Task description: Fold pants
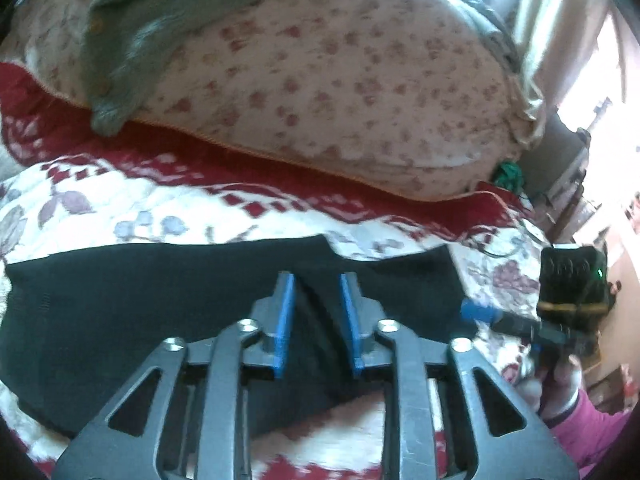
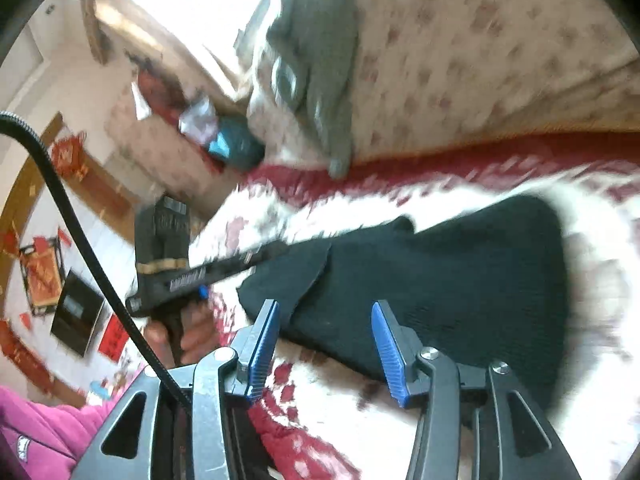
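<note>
The black pants point(image 1: 140, 320) lie flat in a folded band on the red-and-white floral quilt point(image 1: 120, 200). My left gripper point(image 1: 317, 280) sits low over their middle, blue pads apart, with dark cloth showing in the gap and no pad pressing on it. From the right wrist view the pants point(image 2: 460, 280) run away to the right, and my right gripper point(image 2: 325, 306) hangs over their near end with jaws wide and nothing gripped. The right gripper point(image 1: 470, 312) shows at the pants' right end in the left wrist view. The left gripper point(image 2: 256, 256) reaches onto the cloth in the right wrist view.
A large floral pillow point(image 1: 340, 80) lies behind the pants with a grey-green garment point(image 1: 132, 40) draped over it. A person's hand and pink sleeve point(image 1: 592, 432) hold the right gripper. A black cable point(image 2: 80, 220) crosses the left side. Furniture stands past the bed's edge.
</note>
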Demonstrator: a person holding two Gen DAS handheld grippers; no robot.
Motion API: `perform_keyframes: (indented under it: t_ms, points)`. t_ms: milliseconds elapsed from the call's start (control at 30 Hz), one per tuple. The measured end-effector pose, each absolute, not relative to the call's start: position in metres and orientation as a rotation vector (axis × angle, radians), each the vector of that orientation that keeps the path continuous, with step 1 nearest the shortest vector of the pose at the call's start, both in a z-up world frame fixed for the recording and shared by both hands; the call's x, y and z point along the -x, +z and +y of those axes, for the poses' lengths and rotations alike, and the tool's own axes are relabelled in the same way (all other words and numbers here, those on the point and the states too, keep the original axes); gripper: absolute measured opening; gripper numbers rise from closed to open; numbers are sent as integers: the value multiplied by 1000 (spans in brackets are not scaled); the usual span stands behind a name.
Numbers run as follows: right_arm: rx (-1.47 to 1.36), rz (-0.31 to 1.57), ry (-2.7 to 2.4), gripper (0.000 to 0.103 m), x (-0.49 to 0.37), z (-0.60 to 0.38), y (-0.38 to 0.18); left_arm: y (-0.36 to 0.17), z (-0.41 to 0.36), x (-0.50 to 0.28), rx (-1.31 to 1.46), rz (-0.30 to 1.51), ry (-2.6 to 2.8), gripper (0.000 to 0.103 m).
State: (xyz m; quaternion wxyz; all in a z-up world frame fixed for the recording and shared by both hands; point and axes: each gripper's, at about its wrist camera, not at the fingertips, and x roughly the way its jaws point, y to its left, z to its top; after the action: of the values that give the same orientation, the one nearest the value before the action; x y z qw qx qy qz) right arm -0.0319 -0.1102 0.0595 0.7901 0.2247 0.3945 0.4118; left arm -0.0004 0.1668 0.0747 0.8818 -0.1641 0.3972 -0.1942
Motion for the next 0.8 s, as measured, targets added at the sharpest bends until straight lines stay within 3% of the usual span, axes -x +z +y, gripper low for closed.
perform_keyframes:
  t_ms: [200, 533, 667, 800]
  points:
    - [-535, 825, 634, 49, 28, -178, 62, 87, 116, 20, 272, 801, -485, 31]
    - [-523, 918, 630, 54, -13, -168, 31, 57, 84, 9, 229, 893, -416, 31]
    - [-501, 917, 647, 29, -20, -171, 24, 47, 91, 3, 242, 924, -362, 31]
    - [-512, 929, 584, 28, -21, -177, 15, 31, 100, -5, 287, 950, -313, 31]
